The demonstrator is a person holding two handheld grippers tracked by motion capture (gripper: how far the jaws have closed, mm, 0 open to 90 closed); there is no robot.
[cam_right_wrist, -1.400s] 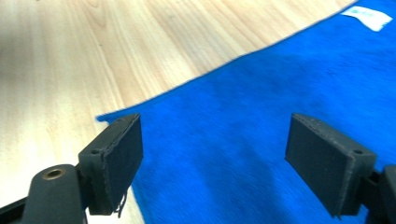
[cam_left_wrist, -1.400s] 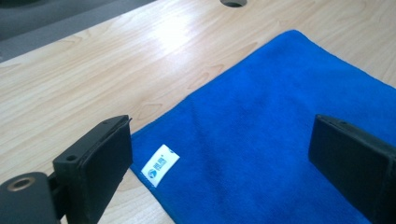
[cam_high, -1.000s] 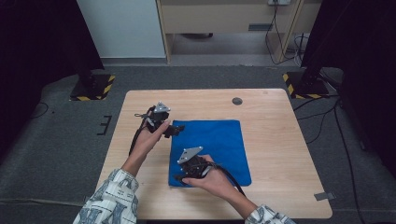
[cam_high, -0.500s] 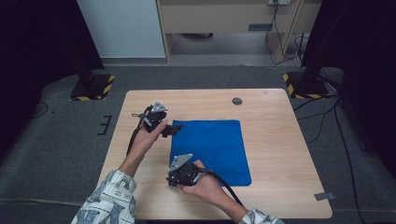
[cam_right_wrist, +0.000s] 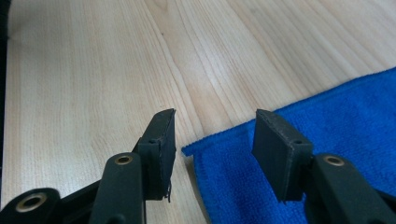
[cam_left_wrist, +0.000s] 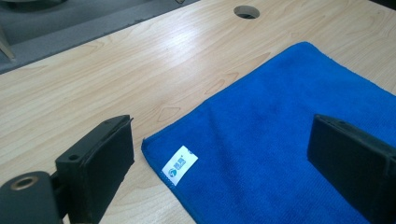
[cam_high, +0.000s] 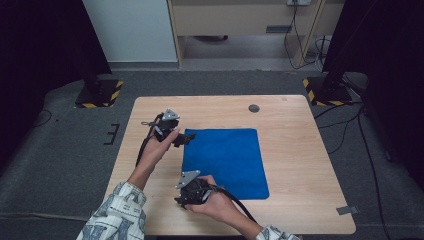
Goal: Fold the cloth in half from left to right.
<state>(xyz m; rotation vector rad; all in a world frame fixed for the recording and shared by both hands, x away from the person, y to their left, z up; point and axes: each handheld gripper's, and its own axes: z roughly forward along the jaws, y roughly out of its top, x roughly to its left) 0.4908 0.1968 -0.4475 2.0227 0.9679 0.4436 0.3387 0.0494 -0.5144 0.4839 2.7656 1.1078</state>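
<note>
Now that my right gripper point(cam_right_wrist: 212, 140) has slid to the flat blue microfibre cloth's point(cam_high: 227, 160) near-left corner, lower centre of the high view, its jaws have just reopened astride that corner (nothing pinched yet). My left gripper point(cam_left_wrist: 224, 154) waits wide apart at the far-left corner.

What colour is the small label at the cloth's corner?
White with a blue logo; the label on the cloth shows best in the left gripper view.
</note>
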